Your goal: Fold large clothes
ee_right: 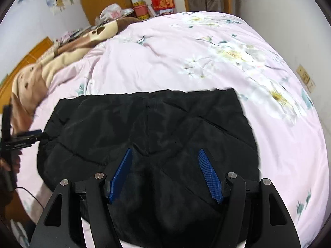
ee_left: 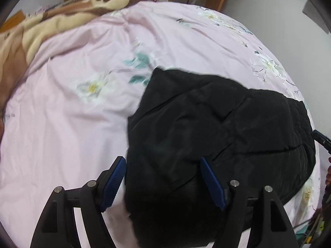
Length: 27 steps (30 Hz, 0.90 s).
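Left gripper (ee_left: pixel 163 161): jaws spread wide, blue pads bare, nothing pinched. One pad is seen over the pink sheet, the other over black fabric; contact with the cloth cannot be told, but no fold is caught between the pads.

Right gripper (ee_right: pixel 164 152): jaws likewise spread, nothing held. Both pads are seen against the garment, apparently above it rather than pressed in.

Jacket (ee_right: pixel 149 128): a black quilted piece, lying in a compact squarish bundle on the bed (ee_left: pixel 62 124), directly ahead of and below both grippers. In the right wrist view its far edge runs straight across the frame and the bundle is centred between the pads. In the left wrist view the bundle lies mostly to the right, its left edge falling between the pads.

Key relation: the garment's long axis, as far as can be judged, runs side to side across the two grippers, with the left gripper at the left edge and the right gripper over the middle. The right gripper is judged better centred; the left is better placed for an edge grasp. The left gripper is also glimpsed at the left rim of the right wrist view, just beside the bundle.

Stage, as judged: folds appear largely made; a last fold or smoothing may remain.

Beyond: a brown blanket (ee_right: pixel 51 62) is bunched at the far left, well apart from the jacket.
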Available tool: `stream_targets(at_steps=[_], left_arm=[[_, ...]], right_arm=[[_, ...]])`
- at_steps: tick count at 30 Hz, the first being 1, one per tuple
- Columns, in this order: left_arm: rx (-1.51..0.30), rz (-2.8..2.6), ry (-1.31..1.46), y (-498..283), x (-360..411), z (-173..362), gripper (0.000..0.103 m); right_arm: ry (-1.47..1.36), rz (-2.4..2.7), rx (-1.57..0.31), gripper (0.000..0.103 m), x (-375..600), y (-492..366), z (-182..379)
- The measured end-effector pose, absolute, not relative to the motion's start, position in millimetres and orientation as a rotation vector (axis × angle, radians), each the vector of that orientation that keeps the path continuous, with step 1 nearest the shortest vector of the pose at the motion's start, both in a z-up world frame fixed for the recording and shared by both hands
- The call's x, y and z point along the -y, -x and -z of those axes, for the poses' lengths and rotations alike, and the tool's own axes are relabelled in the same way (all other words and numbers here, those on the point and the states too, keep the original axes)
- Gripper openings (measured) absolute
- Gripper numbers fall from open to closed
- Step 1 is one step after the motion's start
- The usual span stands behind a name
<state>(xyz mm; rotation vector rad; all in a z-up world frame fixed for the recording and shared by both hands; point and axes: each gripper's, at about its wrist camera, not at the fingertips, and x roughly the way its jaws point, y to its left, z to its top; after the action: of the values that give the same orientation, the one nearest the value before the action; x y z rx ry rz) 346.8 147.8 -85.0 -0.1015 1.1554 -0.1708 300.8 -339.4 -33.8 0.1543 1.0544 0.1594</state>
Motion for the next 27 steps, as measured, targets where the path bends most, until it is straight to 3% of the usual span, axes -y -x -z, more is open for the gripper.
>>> stream_targets(at_steps=[10,14,17,27], left_arm=[[-1.247,0.249,0.345,-341.6,-190.3,127.8,0.082],[-1.268,0.319,0.410,-350.9,-182.1,143.8,0.087],[-1.300,0.331,0.431,-359.5,-173.7,156.4,0.096],[-1.370,0.379,0.457,-373.4,-157.6,187.6,0.102]], right_arm=[[-0.215,-0.115,-1.129,0.077,416.0,-263.3,56.7],[-0.313,-0.131,-1.181,0.079,440.6,-264.6,79.7],[-0.395,-0.172,-1.188,0.079,449.6,-269.4,93.2],[-0.530,-0.290,-1.245,0.086,449.7,-290.8,137.5]])
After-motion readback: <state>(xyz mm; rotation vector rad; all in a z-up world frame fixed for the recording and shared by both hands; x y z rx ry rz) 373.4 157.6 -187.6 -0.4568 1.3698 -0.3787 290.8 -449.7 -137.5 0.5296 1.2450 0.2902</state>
